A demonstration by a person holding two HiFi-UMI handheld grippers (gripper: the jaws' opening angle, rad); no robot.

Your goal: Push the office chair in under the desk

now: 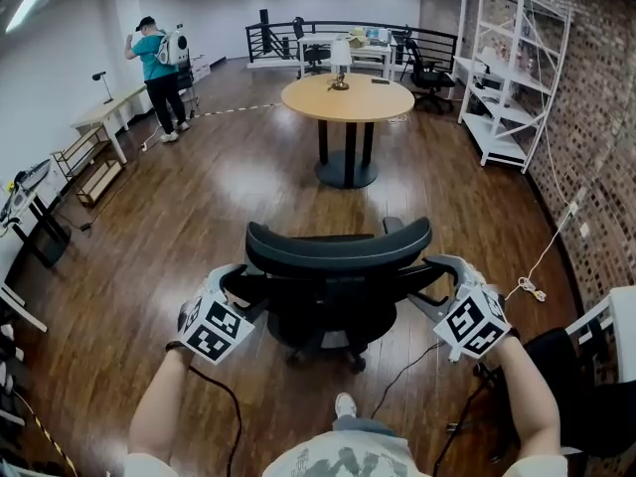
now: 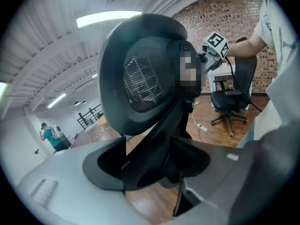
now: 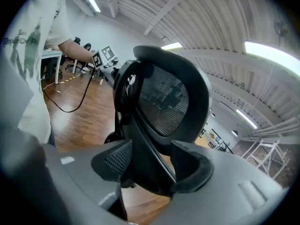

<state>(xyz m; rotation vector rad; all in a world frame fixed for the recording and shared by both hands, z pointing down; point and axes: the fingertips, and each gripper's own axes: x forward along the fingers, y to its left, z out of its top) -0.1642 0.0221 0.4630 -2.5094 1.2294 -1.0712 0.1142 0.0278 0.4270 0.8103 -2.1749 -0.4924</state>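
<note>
Midway across the wooden floor point(image 1: 199, 207), the office chair point(image 1: 338, 256) stood well apart from any desk, its backrest toward the person. The left gripper point(image 1: 234, 291) and right gripper point(image 1: 447, 278) each had their jaws clamped on a side strut of the chair's back frame, as both gripper views showed. By the look of it, the grip was made but the push was not yet done, and the whole run to a desk remained. Which desk was meant could not be told: a round table point(image 1: 347, 97) stood ahead, and a white desk corner point(image 1: 616, 311) was cut off at the right edge. The chair's wheels were mostly hidden beneath the seat.
</note>
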